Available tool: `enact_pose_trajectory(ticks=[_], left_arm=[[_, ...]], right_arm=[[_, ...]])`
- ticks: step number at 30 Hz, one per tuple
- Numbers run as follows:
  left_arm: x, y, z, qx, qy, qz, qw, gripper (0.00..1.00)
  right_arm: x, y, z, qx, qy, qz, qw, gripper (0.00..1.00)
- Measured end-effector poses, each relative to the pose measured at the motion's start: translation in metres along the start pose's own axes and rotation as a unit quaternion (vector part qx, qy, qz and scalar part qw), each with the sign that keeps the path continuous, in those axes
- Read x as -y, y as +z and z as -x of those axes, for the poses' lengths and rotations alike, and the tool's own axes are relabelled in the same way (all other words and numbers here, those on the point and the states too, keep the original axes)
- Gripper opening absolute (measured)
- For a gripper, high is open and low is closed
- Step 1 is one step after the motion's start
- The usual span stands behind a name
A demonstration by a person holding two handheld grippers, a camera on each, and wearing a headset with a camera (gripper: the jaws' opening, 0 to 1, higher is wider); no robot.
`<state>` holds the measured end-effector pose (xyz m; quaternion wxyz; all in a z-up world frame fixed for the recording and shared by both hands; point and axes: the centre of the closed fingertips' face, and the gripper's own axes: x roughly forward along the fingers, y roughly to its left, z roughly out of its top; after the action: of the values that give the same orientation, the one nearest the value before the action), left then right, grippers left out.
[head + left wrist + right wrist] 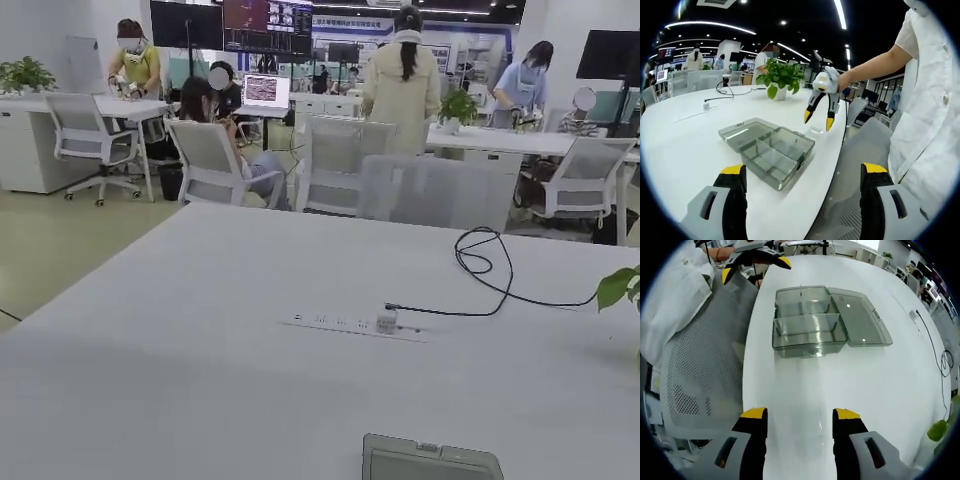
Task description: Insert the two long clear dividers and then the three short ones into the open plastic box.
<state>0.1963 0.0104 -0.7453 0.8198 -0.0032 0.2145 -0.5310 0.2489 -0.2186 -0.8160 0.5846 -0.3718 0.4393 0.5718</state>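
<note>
The clear plastic box (pixel 771 156) lies open near the white table's edge, its lid (pixel 742 131) folded flat beside it. Clear walls split its inside into compartments. My left gripper (pixel 803 170) is open and empty, low and short of the box. My right gripper (pixel 818 121) hangs above the table edge beyond the box, held in a hand, jaws apart and empty. From the right gripper view, the box (pixel 807 332) and lid (pixel 860 317) sit ahead of my open right gripper (pixel 800 414), with the left gripper (pixel 755 267) past the box. A corner of the lid (pixel 430 460) shows in the head view.
A grey mesh chair (pixel 700 370) stands at the table edge beside the box. A potted plant (pixel 780 80), a black cable (pixel 490 270) and a flush power strip (pixel 350 325) are farther along the table (pixel 200 330). People and chairs are in the background.
</note>
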Motion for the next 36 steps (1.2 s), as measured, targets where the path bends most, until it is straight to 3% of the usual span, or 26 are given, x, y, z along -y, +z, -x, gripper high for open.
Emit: enact_pose_trajectory(ticks=[14, 22, 25, 27, 32, 36], left_arm=[[0.000, -0.003, 0.001, -0.005, 0.000, 0.003, 1.0000, 0.96], [-0.002, -0.004, 0.002, -0.003, 0.001, 0.006, 1.0000, 0.95], [-0.003, -0.005, 0.002, -0.004, 0.001, 0.007, 1.0000, 0.95], [-0.003, -0.005, 0.002, -0.005, 0.001, 0.007, 1.0000, 0.95], [-0.003, -0.005, 0.001, -0.005, 0.001, 0.007, 1.0000, 0.95], [-0.003, -0.005, 0.002, -0.004, 0.002, 0.008, 1.0000, 0.94]], right_arm=[[0.004, -0.026, -0.024, -0.053, 0.004, 0.035, 0.9980, 0.50], [0.005, -0.032, -0.030, -0.065, 0.006, 0.044, 0.9969, 0.47], [0.007, -0.031, -0.030, -0.063, 0.003, 0.041, 0.9972, 0.45], [0.009, -0.032, -0.031, -0.069, -0.009, 0.067, 0.9953, 0.43], [0.011, -0.033, -0.031, -0.077, -0.016, 0.081, 0.9936, 0.38], [0.011, -0.034, -0.031, -0.076, -0.019, 0.076, 0.9940, 0.36]])
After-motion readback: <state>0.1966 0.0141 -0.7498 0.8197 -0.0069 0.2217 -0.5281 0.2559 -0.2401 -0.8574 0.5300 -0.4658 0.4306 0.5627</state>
